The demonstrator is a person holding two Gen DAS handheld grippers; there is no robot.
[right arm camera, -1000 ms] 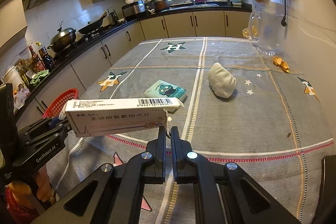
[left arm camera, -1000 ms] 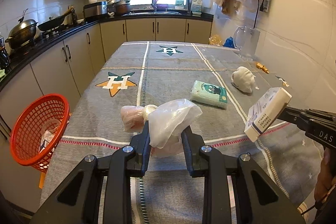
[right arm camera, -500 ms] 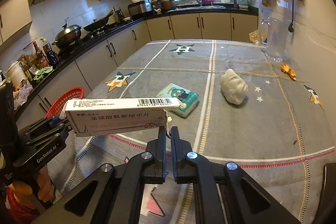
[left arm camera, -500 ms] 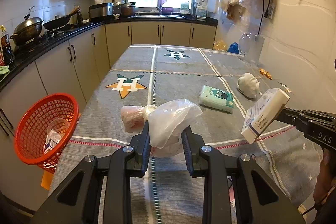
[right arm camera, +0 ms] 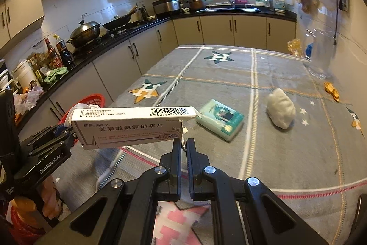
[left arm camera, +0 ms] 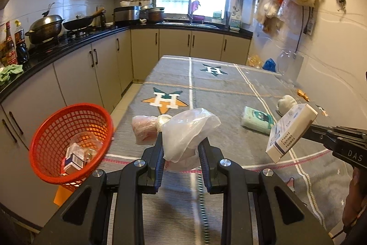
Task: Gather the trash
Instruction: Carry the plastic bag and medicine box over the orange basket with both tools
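My left gripper [left arm camera: 181, 141] is shut on a crumpled clear plastic bag [left arm camera: 188, 132]. A pinkish bagged lump [left arm camera: 143, 130] sticks out to the bag's left and stays with it above the table. The red mesh basket [left arm camera: 45, 137] hangs off the table's left edge, just left of the bag, with some packaging inside. My right gripper [right arm camera: 183, 141] is shut on the end flap of a white medicine box [right arm camera: 133, 128], which it holds level in the air. In the left wrist view that box [left arm camera: 291, 132] floats at the right.
On the grey star-patterned tablecloth [right arm camera: 263, 153] lie a green tissue pack [right arm camera: 220, 119], a white crumpled wad [right arm camera: 281, 108] and orange scraps [right arm camera: 331, 90]. A glass jug [right arm camera: 318, 54] stands by the right wall. Cabinets and a loaded counter run along the left.
Both grippers have drifted left towards the table's edge, rising slightly. The red basket now looks larger and closer in the left wrist view. Both grips are unchanged.
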